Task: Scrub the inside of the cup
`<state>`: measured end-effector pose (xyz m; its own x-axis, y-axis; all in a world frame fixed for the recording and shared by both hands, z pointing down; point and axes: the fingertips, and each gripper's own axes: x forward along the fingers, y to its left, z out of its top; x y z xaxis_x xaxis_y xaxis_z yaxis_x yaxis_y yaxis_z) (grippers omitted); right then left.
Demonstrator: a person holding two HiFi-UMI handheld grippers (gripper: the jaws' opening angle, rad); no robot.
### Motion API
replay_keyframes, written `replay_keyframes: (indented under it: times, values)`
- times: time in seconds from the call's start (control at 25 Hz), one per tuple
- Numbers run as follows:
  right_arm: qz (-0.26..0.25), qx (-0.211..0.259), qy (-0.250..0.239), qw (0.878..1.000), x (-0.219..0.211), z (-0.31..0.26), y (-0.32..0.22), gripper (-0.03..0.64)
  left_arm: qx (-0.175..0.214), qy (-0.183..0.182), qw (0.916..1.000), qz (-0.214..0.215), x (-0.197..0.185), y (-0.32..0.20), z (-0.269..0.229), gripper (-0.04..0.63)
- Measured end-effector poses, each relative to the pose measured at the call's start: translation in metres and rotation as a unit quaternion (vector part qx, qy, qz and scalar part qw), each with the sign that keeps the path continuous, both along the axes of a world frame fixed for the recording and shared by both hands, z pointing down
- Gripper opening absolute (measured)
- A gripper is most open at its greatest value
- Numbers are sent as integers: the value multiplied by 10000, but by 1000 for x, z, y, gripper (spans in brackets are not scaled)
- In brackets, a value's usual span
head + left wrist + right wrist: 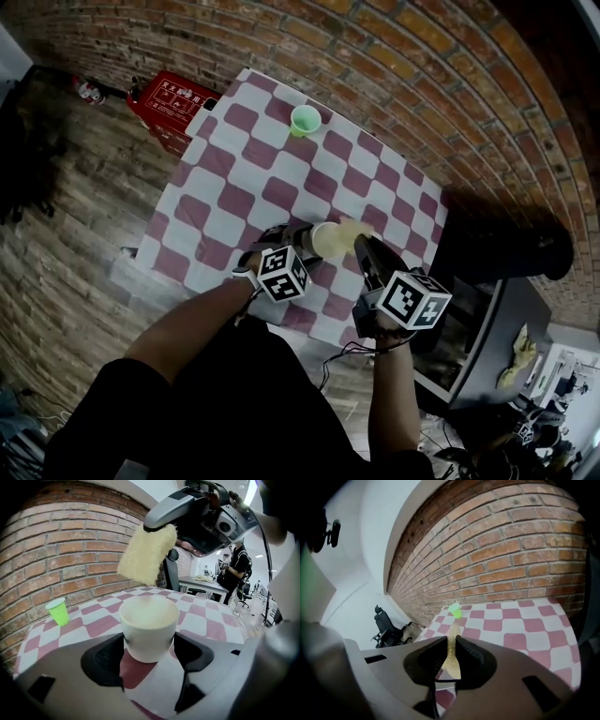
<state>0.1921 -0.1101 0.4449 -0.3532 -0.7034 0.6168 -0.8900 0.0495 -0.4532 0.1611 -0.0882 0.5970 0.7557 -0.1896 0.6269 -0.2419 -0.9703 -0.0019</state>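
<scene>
left claw clamps white cup | yellow sponge hangs above

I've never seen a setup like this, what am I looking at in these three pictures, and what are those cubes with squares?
A person holds a two-jaw gripper in each hand; the marker cubes are part of them. One picture looks down from a camera on the person's head; the others come from cameras riding on each gripper. The left gripper clamps a white cup. The right gripper pinches a yellow sponge above it. A green cup stands on the checkered table.
</scene>
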Motion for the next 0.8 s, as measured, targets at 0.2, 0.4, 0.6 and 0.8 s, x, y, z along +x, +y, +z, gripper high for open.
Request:
replay_keyframes:
  times: [0.2, 0.4, 0.6, 0.8]
  values:
    - [-606, -618, 1011, 9911, -20, 58, 8, 69, -6, 1, 10000, -19, -1, 1, 0, 330]
    - [-1306, -971, 1776, 9706, -36, 104, -2, 69, -7, -16, 10000, -47, 0, 0, 0, 330]
    - [-2136, -1021, 2718, 9328, -33, 117, -1, 69, -20, -26, 10000, -65, -1, 0, 1, 330]
    - [-2105, -753, 2957, 9287, -21, 86, 0, 69, -40, -21, 10000, -61, -1, 0, 1, 330]
